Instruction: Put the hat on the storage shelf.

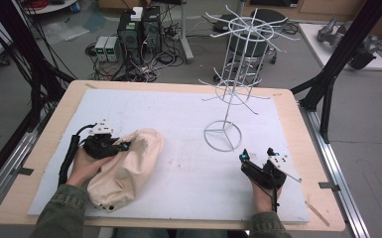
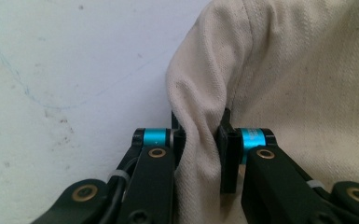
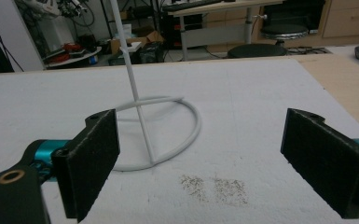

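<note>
A cream cloth bag (image 1: 126, 168) lies crumpled on the left of the white mat (image 1: 178, 124). My left gripper (image 1: 121, 146) rests on the bag's upper left part. In the left gripper view its pads pinch a fold of the cloth bag (image 2: 261, 70) between them, so my left gripper (image 2: 200, 140) is shut on the fabric. A white wire display rack (image 1: 230, 64) with many hooks stands on a ring base (image 1: 222, 135) right of centre. My right gripper (image 1: 258, 157) rests on the mat just right of that base, jaws wide apart. Nothing lies between the pads of my right gripper (image 3: 200, 163); the ring base (image 3: 168, 135) sits ahead.
The mat covers a wooden table (image 1: 297, 119). Black frame posts (image 1: 342, 54) rise at the right and black cables (image 1: 34, 74) hang at the left. Computer boxes (image 1: 139, 29) and a stool (image 1: 250, 44) stand on the floor beyond the far edge.
</note>
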